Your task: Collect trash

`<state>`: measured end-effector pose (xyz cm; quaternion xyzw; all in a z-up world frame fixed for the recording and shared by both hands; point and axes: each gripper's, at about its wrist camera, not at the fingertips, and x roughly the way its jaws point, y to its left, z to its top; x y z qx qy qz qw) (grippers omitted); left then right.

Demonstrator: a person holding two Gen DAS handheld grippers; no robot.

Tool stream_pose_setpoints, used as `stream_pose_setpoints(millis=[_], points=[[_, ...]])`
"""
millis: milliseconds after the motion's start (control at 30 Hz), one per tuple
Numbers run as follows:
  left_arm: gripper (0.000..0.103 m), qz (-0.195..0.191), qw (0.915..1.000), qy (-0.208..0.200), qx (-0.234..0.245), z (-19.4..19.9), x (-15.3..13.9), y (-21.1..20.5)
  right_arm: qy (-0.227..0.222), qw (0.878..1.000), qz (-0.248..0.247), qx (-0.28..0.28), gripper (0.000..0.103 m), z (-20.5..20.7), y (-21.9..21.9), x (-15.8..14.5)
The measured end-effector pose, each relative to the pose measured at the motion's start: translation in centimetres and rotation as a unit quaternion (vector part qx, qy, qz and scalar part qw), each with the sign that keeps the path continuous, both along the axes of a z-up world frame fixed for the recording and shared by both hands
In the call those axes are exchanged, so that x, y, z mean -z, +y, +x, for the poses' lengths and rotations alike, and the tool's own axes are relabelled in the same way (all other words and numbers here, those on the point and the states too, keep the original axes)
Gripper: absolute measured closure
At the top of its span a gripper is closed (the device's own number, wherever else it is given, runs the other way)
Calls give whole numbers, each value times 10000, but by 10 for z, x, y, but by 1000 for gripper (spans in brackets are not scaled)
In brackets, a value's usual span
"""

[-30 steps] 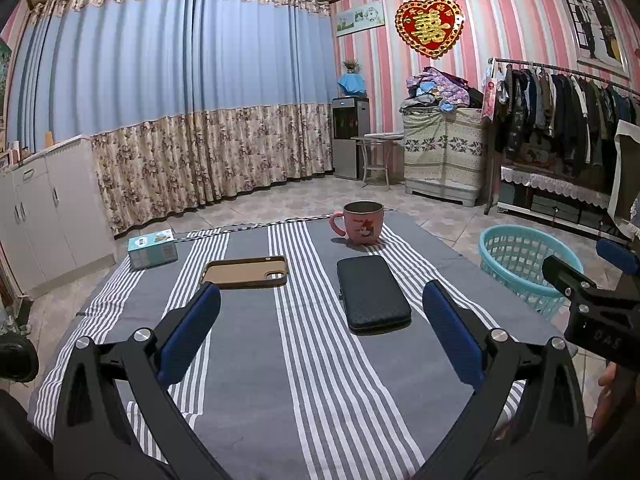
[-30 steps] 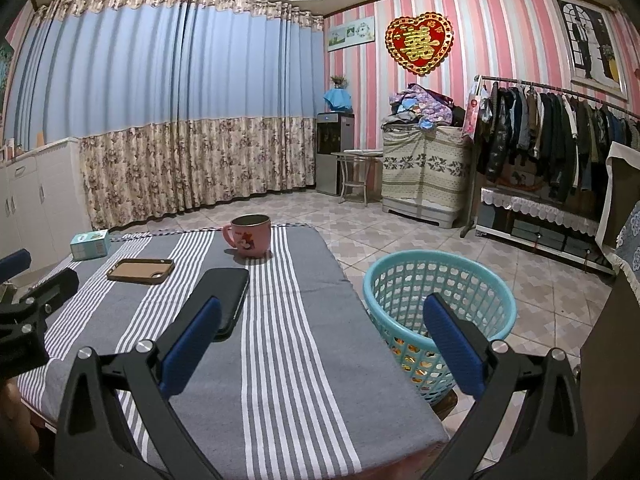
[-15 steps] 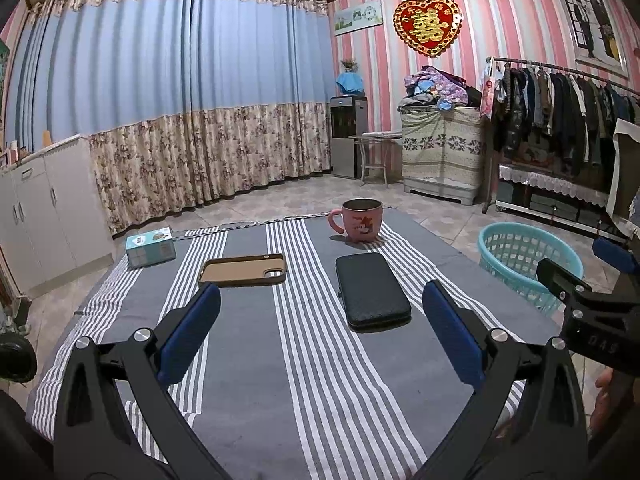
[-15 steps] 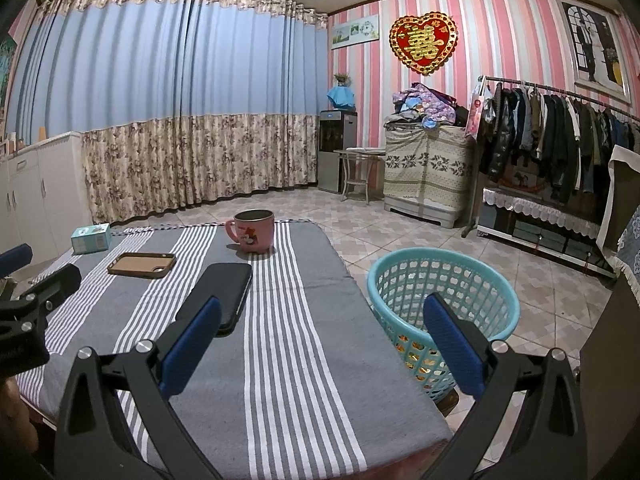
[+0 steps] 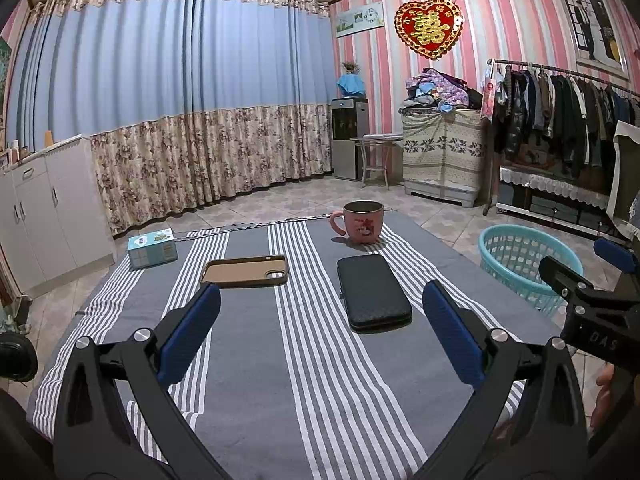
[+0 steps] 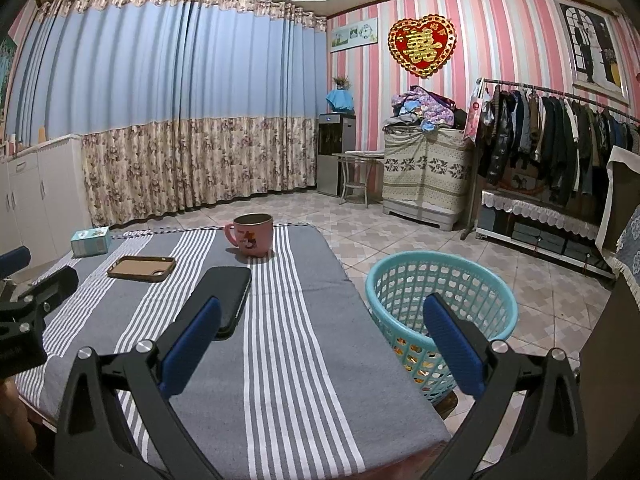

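A teal plastic basket point(image 6: 440, 300) stands on the floor right of the table; it also shows in the left wrist view point(image 5: 520, 264). Something orange lies in its bottom. My left gripper point(image 5: 320, 332) is open and empty above the striped tablecloth point(image 5: 248, 360), near its front. My right gripper point(image 6: 320, 344) is open and empty over the table's right front corner, beside the basket. On the table lie a black phone point(image 5: 372, 292), a brown phone case point(image 5: 246, 271), a pink mug point(image 5: 363, 227) and a small teal box point(image 5: 153, 247).
White cabinets point(image 5: 44, 208) stand left of the table. A clothes rack point(image 6: 560, 148) and a covered cabinet point(image 6: 424, 172) line the right wall. Tiled floor point(image 6: 400, 232) lies beyond the table. The right gripper shows at the right edge of the left wrist view point(image 5: 588, 304).
Both grippers have drifted slightly, so the views shifted a little. Both stay open and empty. Nothing on the table moved.
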<state>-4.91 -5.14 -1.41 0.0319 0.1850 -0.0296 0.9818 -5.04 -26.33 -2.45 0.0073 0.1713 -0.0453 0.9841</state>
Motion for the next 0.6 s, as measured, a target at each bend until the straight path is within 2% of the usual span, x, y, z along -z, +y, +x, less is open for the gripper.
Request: stream_pose_setpoints(millis=[600], points=[[5,-44,10000,53,-10,-1,-2,2,-36,10000,-24,55,4,-1,-5,-8]])
